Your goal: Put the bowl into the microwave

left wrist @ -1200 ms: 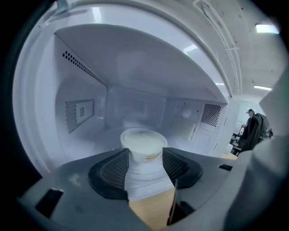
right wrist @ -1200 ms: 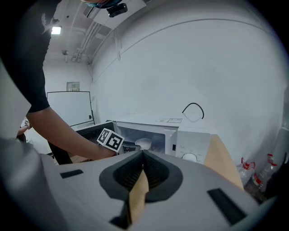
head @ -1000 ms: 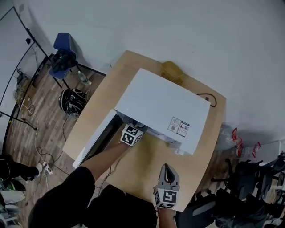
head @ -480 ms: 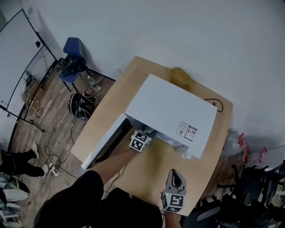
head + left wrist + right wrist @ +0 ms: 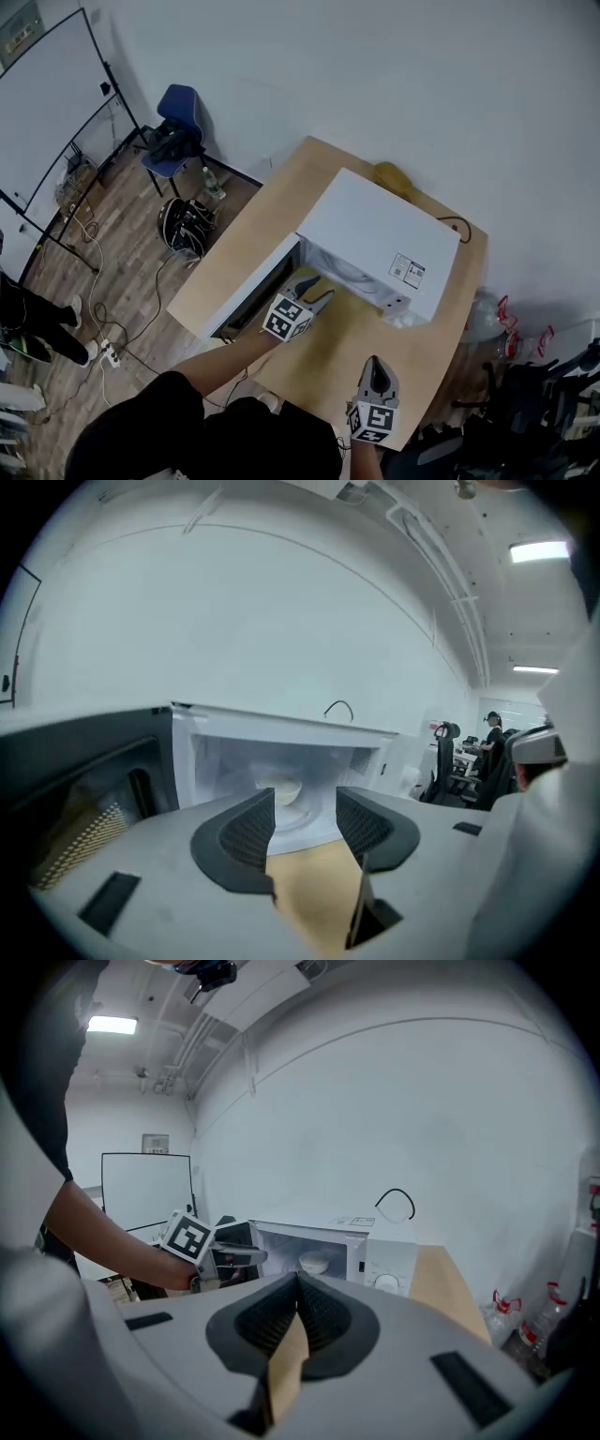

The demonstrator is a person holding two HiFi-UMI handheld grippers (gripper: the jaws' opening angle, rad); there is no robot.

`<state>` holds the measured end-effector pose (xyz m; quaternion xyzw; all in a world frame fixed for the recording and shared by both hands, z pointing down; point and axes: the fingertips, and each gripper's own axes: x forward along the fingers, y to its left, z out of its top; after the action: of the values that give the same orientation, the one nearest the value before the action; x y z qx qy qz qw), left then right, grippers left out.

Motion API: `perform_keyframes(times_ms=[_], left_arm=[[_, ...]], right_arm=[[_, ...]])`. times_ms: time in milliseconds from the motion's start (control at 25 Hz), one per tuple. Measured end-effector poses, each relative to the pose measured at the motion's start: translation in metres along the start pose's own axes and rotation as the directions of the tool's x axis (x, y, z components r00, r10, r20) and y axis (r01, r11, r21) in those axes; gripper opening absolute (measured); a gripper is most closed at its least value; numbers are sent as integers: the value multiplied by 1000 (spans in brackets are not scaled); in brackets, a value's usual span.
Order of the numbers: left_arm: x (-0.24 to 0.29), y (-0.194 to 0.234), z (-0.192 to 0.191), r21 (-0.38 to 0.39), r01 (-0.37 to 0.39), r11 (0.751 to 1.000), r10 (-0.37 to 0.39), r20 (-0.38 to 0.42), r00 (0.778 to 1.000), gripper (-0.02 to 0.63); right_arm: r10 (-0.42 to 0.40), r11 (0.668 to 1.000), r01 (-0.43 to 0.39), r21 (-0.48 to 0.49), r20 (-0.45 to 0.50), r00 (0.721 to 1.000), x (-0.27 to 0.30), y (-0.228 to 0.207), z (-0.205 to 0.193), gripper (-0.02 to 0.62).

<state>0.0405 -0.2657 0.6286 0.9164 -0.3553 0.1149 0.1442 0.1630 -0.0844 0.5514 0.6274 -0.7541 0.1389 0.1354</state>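
Sitting inside: small white round bowl (image 5: 315,1261), in white box-shaped microwave (image 5: 375,234)
Left tongs (image 5: 305,810): released, empty, apart from bowl
Right tongs (image 5: 298,1286): clenched, empty

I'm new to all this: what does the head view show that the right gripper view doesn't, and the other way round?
Only the head view shows the blue chair on the wooden floor and the yellowish object behind the white microwave. Only the right gripper view shows the white bowl sitting inside that microwave and a lit ceiling lamp. Both show the microwave with its door open, the light wooden table, the whiteboard and the left gripper, its jaws apart and empty.
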Motion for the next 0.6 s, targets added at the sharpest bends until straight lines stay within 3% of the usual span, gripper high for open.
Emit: perform_keyframes(times_ms=[200,400,520,600], left_arm=[[-70,-52,15,53,48,997,-48,-1,999,115],[-139,-82,29,-83,40,996,-33,84,996,32],[-176,-88,32,-161,33,986,-14,120,993,22],[-198,-97,33,-173,56,983,-33,133,991,20]], right_arm=[[-43,999,42,8,27,999,-32,20,-1,60],[-133,990,130,52,64,989,-68,28,3,60],[-157,987,155,32,78,984,-89,36,5,60],[-168,986,166,29,82,982,-101,44,5,60]])
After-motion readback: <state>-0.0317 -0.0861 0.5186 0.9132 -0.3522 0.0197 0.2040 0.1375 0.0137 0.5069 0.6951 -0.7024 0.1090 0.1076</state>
